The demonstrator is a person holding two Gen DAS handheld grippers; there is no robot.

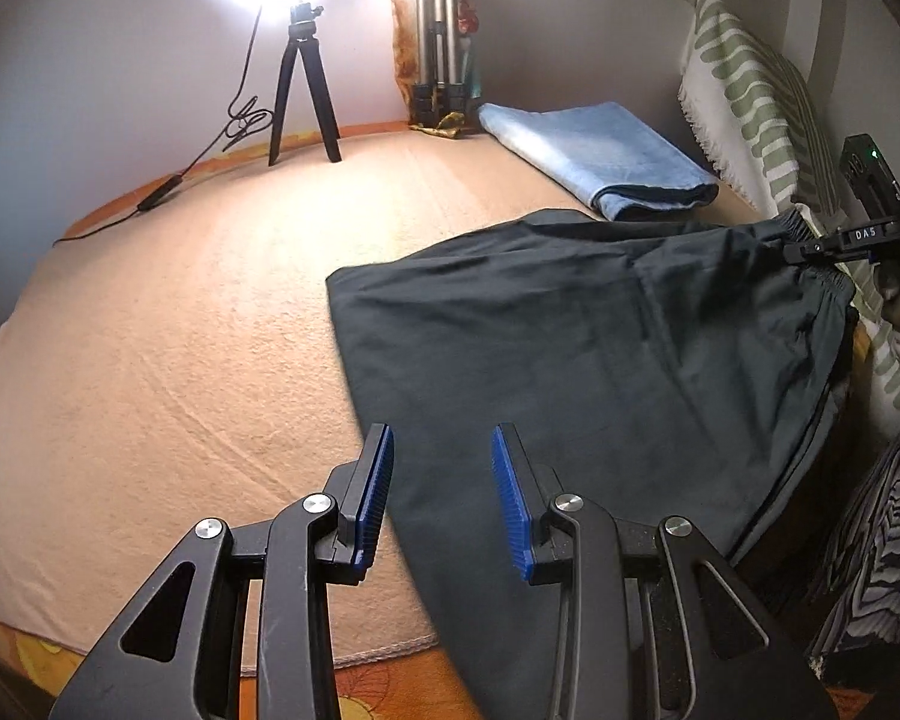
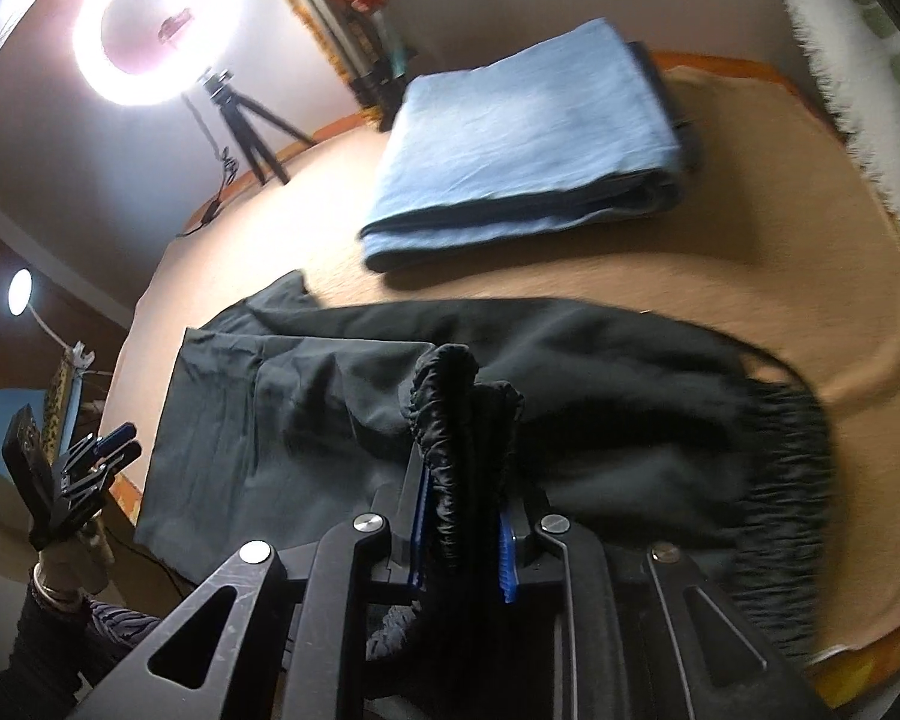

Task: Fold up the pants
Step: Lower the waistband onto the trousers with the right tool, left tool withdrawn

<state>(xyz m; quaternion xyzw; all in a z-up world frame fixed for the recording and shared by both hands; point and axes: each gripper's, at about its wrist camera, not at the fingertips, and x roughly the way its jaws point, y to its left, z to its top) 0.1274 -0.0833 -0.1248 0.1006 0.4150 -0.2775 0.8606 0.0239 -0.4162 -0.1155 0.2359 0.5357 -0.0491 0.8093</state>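
Pants [image 1: 570, 324] of dark fabric lie spread on the peach-covered bed [image 1: 180, 330], already doubled leg over leg by the look of it, with the elastic waistband [image 2: 450, 420] toward the striped pillow [image 1: 750, 96]. The right gripper [image 2: 462, 534] has its blue pads clamped on a bunched piece of that waistband, lifting it clear, probably so the top end can be carried over toward the leg ends. The left gripper [image 1: 444, 480] hovers just above the lower leg fabric with fingers apart and nothing between them, seemingly placed to pin or take the hem end. Folded blue jeans [image 2: 528, 138] sit apart beyond the pants, near the ring light [image 2: 156, 24].
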